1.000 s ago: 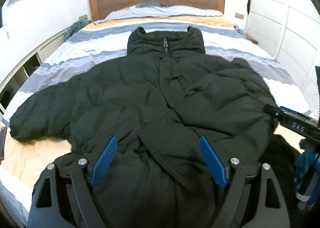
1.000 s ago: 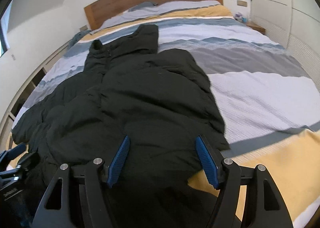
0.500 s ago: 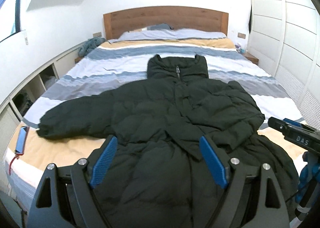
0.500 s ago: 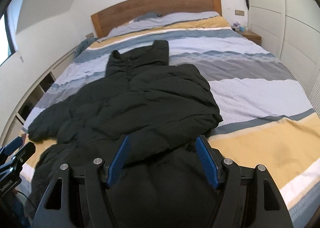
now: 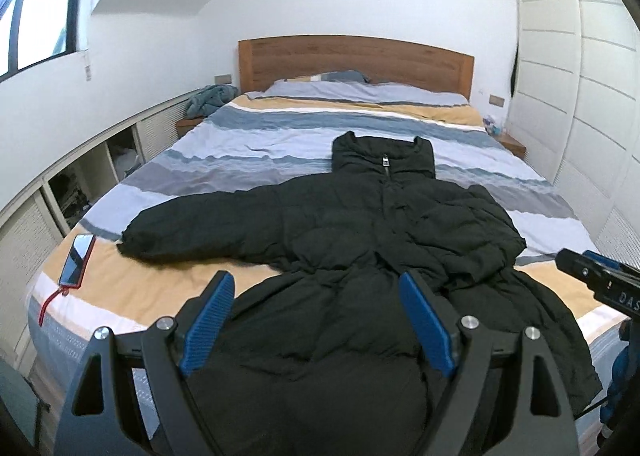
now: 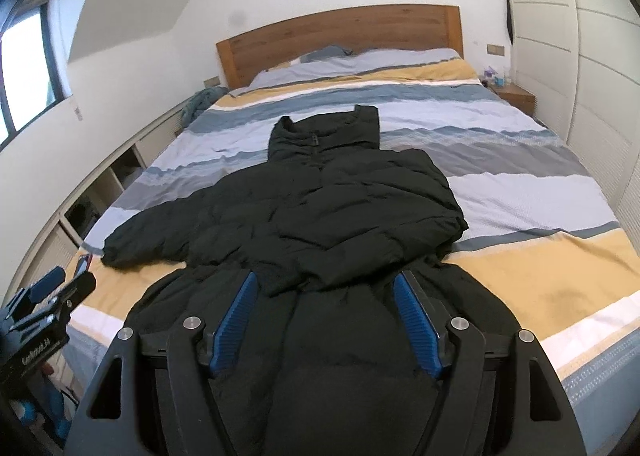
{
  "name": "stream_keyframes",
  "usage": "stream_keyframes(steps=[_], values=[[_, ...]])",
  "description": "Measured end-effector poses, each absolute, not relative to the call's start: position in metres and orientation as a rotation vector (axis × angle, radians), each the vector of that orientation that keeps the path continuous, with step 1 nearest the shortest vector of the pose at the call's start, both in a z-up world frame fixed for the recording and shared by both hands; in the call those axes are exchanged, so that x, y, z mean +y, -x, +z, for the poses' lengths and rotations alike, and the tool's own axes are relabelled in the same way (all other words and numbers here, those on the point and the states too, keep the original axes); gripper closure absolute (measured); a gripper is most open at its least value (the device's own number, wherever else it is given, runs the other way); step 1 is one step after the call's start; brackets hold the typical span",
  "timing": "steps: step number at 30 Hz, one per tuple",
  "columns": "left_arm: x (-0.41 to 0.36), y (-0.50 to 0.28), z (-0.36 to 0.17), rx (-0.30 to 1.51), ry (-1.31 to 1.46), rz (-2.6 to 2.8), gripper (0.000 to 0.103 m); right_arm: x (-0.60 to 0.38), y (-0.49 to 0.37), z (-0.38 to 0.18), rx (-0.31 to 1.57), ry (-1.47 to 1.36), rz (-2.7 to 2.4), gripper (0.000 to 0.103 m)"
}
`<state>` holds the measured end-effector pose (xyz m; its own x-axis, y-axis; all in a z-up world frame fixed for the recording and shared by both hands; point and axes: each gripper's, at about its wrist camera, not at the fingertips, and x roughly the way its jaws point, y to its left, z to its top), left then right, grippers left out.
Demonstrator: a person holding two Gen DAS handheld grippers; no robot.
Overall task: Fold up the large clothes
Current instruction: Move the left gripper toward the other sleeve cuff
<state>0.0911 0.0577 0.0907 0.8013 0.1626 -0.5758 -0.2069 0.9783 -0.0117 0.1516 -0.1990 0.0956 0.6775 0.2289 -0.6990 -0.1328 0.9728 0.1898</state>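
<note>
A dark puffer jacket [image 5: 360, 240] lies front-up on the striped bed [image 5: 280, 136], collar toward the wooden headboard [image 5: 356, 56] in the upper middle of the frame and hem hanging over the near edge at the bottom. One sleeve stretches out to the left of the frame, its cuff resting on a yellow stripe; the other sleeve is folded across the chest on the right side.

In the left wrist view the left gripper [image 5: 316, 316] fills the lower centre, its blue-padded fingers [image 5: 208, 320] spread wide with nothing between them — the jacket's lower body shows in the gap, but whether the pads touch the cloth cannot be told. A red-cased phone [image 5: 77, 259] lies on the bed at the left edge, just beyond the sleeve cuff. The tip of the other tool juts in at the right edge.

In the right wrist view the right gripper [image 6: 326, 320] likewise stands with its jaws apart and holding nothing; the jacket's [image 6: 320, 216] hem portion sits between and beneath the blue pads [image 6: 416, 324], while the folded sleeve's edge lies just above them in the frame.
</note>
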Motion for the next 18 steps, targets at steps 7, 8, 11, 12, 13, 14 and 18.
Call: stream_keyframes(steps=[7,8,11,12,13,14,18], values=[[0.094,-0.066,0.089,0.592,0.101,0.24,0.019,-0.182,-0.136,0.104,0.804,-0.103,0.193,0.031],[0.099,-0.063,0.089,0.592,0.107,0.245,0.019,-0.18,-0.134,0.105,0.804,-0.098,0.192,0.031],[0.12,-0.056,0.085,0.599,0.133,0.264,0.019,-0.173,-0.133,0.108,0.804,-0.084,0.188,0.031],[0.126,-0.054,0.083,0.6,0.14,0.27,0.019,-0.17,-0.132,0.11,0.802,-0.079,0.185,0.031],[0.134,-0.052,0.081,0.602,0.148,0.279,0.019,-0.168,-0.132,0.111,0.8,-0.077,0.183,0.031],[0.14,-0.051,0.08,0.603,0.154,0.285,0.019,-0.166,-0.132,0.113,0.798,-0.074,0.18,0.031],[0.164,-0.044,0.071,0.612,0.184,0.303,0.019,-0.153,-0.132,0.118,0.793,-0.049,0.169,0.031]])
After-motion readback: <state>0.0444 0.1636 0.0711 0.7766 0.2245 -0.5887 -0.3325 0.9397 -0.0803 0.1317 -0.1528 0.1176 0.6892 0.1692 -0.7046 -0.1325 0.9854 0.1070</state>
